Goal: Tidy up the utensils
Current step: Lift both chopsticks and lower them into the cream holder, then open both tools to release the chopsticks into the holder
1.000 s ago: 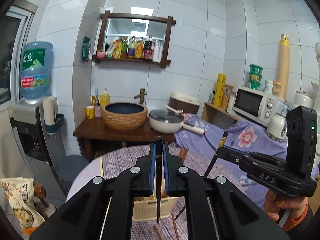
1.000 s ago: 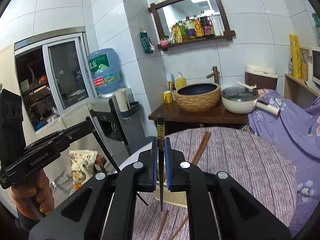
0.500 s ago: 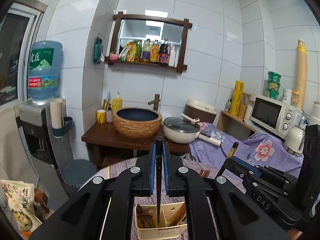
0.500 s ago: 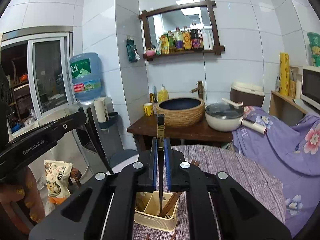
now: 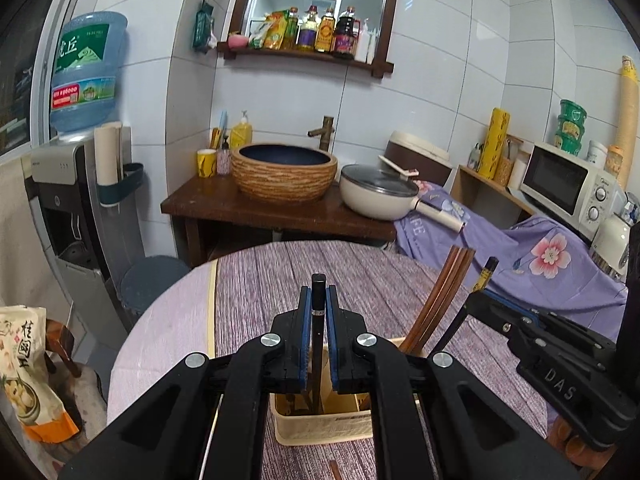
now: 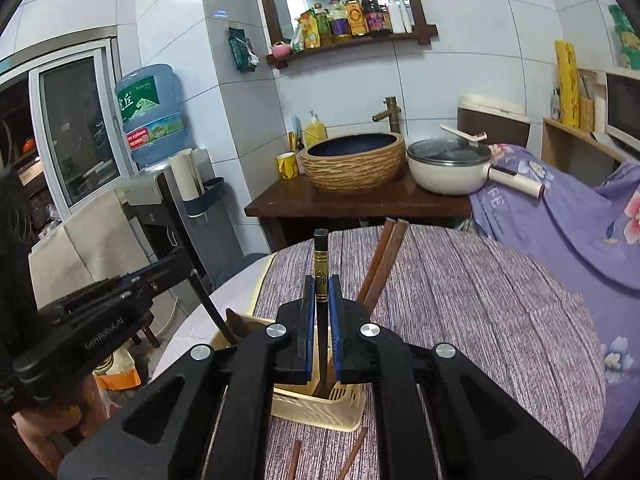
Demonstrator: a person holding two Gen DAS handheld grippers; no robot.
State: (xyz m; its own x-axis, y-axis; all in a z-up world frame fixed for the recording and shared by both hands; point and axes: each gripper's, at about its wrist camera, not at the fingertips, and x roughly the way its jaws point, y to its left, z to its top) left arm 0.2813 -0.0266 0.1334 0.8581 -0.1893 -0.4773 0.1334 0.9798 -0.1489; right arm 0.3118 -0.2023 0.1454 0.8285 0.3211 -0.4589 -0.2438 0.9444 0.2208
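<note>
My left gripper [image 5: 319,294] is shut on a plain black chopstick [image 5: 318,344] that stands upright, its lower end down inside the cream utensil holder [image 5: 324,426]. My right gripper [image 6: 321,280] is shut on a black chopstick with a gold band [image 6: 321,264], whose tip also dips into the holder [image 6: 320,406]. Brown chopsticks [image 5: 438,300] lean in the holder's right side. Each gripper shows in the other's view: the right gripper [image 5: 478,300] to the right, the left gripper [image 6: 186,266] to the left.
The holder stands on a round table with a purple striped cloth [image 5: 280,276]. Loose brown chopsticks [image 6: 295,460] lie in front of it. Behind are a basin on a wooden stand [image 5: 284,172], a pan [image 5: 378,196], a water dispenser [image 5: 76,184] and a microwave [image 5: 568,184].
Both grippers have come down and forward over the holder. The two black chopsticks, above and short of it before, now reach into it.
</note>
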